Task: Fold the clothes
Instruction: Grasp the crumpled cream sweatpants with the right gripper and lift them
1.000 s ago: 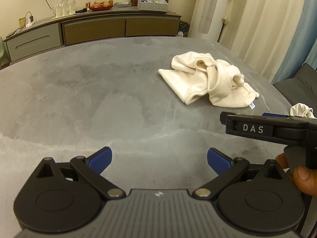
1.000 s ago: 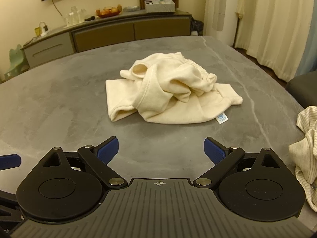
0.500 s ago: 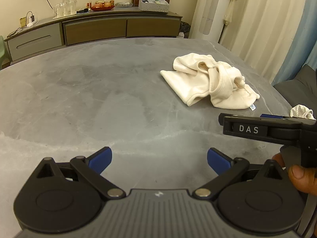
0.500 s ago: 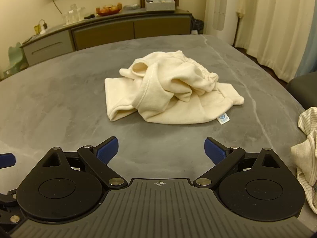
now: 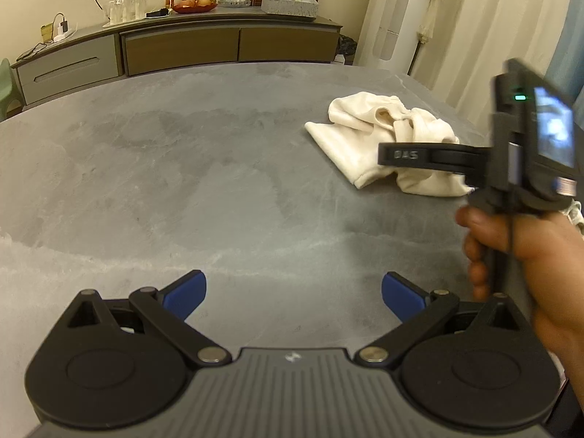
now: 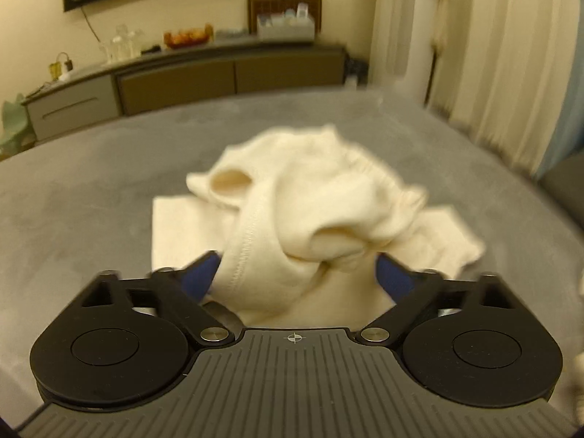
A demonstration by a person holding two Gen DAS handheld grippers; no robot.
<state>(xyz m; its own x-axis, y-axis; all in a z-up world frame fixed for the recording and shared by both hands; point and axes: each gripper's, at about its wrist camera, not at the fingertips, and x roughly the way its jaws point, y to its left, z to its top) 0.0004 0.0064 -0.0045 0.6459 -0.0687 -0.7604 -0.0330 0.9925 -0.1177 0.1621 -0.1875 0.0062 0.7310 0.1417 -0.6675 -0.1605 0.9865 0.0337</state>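
Toward the table's (image 5: 182, 182) far right edge lies a crumpled cream garment (image 6: 310, 211). Right gripper (image 6: 295, 273) jaws closing around its near folds. Left gripper (image 5: 294, 295) spread wide over bare table, holding nothing.

Bare table left of the garment

The grey table (image 5: 153, 189) lies open left of the crumpled cream garment (image 5: 368, 135); the right gripper (image 6: 295, 270), closing, crowds its near side

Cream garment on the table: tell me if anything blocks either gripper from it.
Nothing visible does. The right gripper is closing with the cream garment between its fingers; bare grey table lies between the open left gripper and it.
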